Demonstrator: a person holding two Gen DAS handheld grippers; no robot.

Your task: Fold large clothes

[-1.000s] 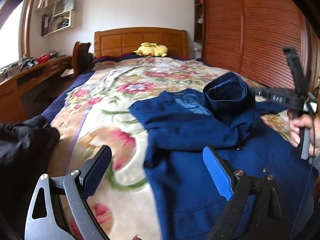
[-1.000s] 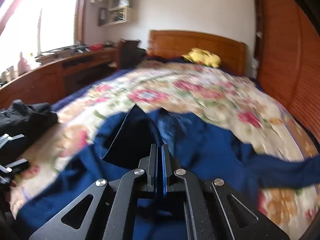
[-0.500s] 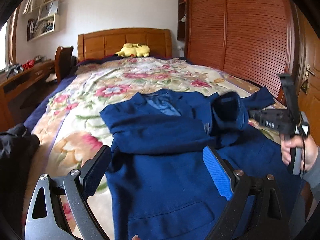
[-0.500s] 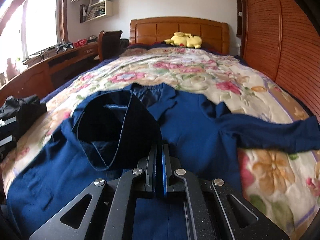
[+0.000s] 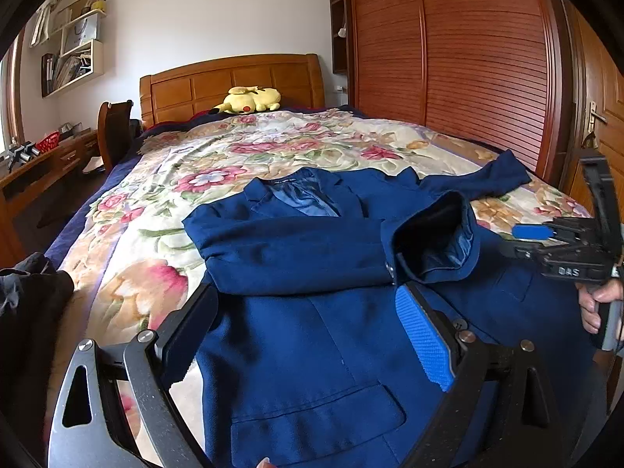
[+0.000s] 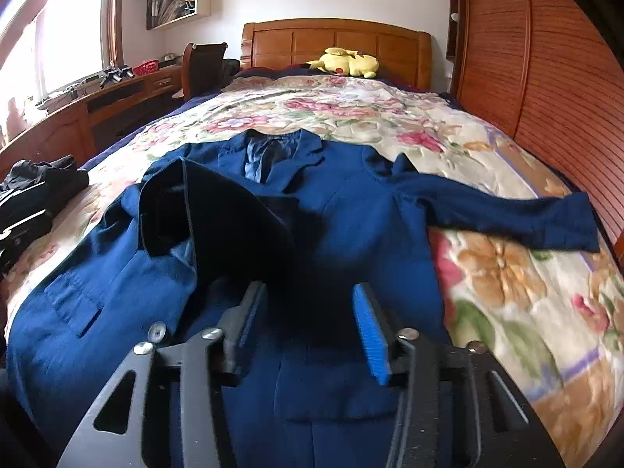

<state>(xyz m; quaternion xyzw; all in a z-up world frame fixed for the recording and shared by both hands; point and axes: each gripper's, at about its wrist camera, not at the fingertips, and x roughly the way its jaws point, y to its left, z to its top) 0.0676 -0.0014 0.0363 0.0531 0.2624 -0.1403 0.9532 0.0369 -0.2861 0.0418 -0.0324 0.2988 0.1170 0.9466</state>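
The right gripper (image 6: pixel 308 323) is standing with its jaws spread apart now, where half a second ago they were pressed together on the folded-over sleeve (image 6: pixel 218 210) of the navy jacket (image 6: pixel 351 226); the cuff is lying loose across the jacket's chest, its mouth gaping open, with nothing pinching it. The jacket itself is resting face up on the floral bedspread (image 6: pixel 507 273), collar toward the wooden headboard (image 6: pixel 335 45), and it is sitting squarely in both views rather than sliding through them as it was a second ago, so the swing of that sleeve across the body looks finished. The left gripper (image 5: pixel 308 327) is hovering over the lower front of the jacket (image 5: pixel 312 335), its blue pad (image 5: pixel 425 339) and dark pad wide apart as they were in the earlier views, holding nothing. From that side the right gripper (image 5: pixel 546 234) is showing at the far edge, just beside the released cuff (image 5: pixel 433 241), gripped by the person's hand (image 5: pixel 596 304). The other sleeve (image 6: pixel 507 214) is lying stretched out flat toward the wardrobe side of the bed, not yet brought in. My reading is that one sleeve fold has just been laid down and let go, and the outstretched sleeve is the likely next piece; the open, puffed cuff may want flattening before the body is folded over it. A yellow plush toy (image 6: pixel 347 63) is sitting by the headboard, and a dark heap of clothing (image 6: pixel 39 191) is lying at the bed's edge.
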